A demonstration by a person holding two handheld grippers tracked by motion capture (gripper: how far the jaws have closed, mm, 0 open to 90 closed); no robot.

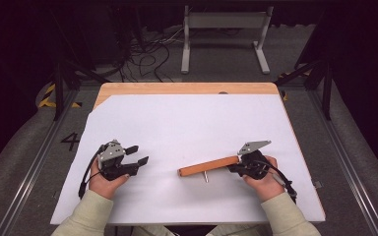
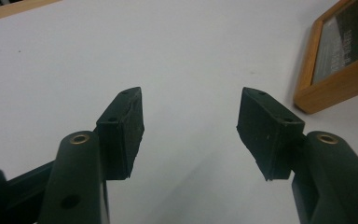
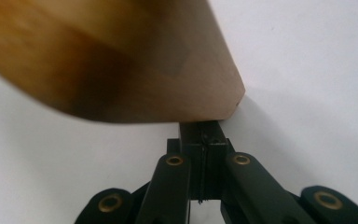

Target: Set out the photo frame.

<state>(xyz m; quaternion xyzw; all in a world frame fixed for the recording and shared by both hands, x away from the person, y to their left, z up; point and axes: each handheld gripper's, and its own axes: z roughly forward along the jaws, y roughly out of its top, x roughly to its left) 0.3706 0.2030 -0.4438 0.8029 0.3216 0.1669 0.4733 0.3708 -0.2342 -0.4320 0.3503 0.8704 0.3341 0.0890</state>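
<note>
While my right gripper pinches edge of wooden frame, frame sticks out far beyond jaws, above white sheet. Left gripper spread, empty. Risk, I judge: thin hold, long lever, frame can twist, slip.

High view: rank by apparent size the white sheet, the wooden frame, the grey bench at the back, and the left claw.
1. White sheet, by far the largest.
2. Grey bench; it sits farthest from the camera, so it is really bigger than it looks.
3. Wooden frame, seen edge-on, held in the right claw.
4. Left claw, smallest; open.
</note>
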